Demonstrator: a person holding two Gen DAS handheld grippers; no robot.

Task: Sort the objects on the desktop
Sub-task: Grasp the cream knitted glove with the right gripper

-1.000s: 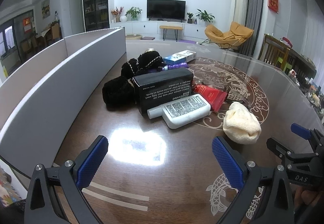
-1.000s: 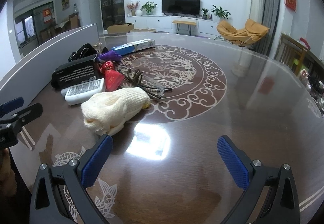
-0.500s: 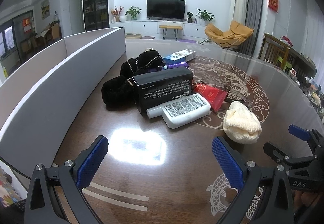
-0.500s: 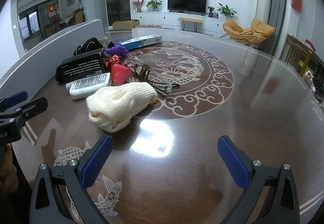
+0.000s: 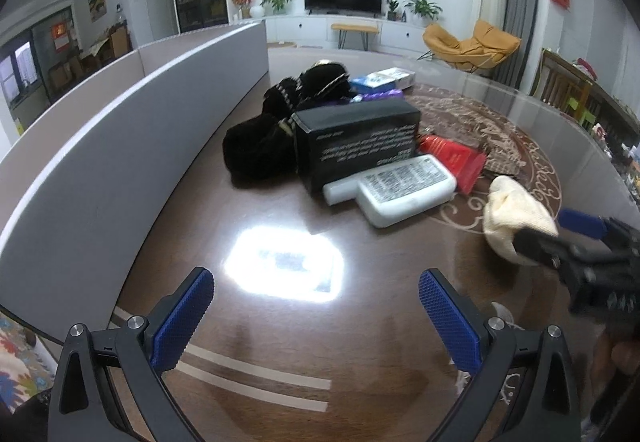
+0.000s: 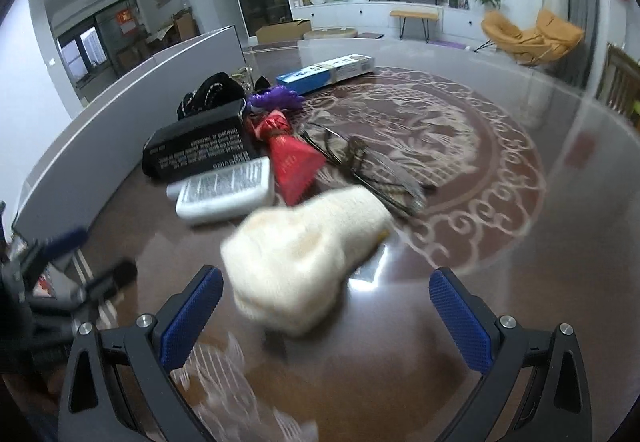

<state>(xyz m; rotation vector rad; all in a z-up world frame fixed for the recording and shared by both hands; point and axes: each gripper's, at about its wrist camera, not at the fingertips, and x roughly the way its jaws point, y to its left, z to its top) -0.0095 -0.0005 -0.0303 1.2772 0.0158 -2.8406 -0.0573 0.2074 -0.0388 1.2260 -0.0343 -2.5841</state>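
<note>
Counter (image 5: 168,242) of dark glossy wood is carrying the clutter: a black box (image 5: 356,140) leaning over a white bottle (image 5: 404,188), a cream knit glove (image 6: 304,254) lying nearest. Right tool (image 6: 326,318) is gaping wide around the glove, gripping nothing; left tool (image 5: 316,316) is hanging equally wide, empty.

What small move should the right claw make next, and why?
Probably ease forward and down until the cream knitted cloth sits between its fingers, then close. The right claw is open, with the cloth just ahead of it and nearer than the rest of the pile; the left claw hangs open over bare table.
</note>
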